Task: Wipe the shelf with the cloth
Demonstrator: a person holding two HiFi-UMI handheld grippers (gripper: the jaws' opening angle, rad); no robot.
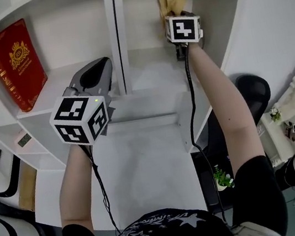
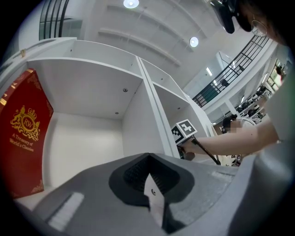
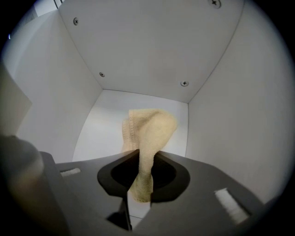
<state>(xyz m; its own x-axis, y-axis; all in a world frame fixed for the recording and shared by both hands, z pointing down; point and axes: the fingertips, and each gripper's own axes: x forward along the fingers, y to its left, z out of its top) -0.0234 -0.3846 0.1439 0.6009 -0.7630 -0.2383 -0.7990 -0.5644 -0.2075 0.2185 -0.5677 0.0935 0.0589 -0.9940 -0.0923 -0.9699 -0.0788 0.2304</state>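
Two grippers on my rig. Right gripper (image 3: 140, 161): fingers clenched on cloth (image 3: 150, 126), raised inside right compartment of shelf (image 1: 147, 81), toward back wall. Left gripper (image 2: 150, 179): fingers closed, empty, at left compartment. I see red book (image 1: 18, 63) leaning there.

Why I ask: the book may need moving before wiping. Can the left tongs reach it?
Probably yes: the left tongs hover empty before the book's open compartment, nothing standing between them.

Red book (image 2: 23, 133) cover — "A Treasury of World's Classics".
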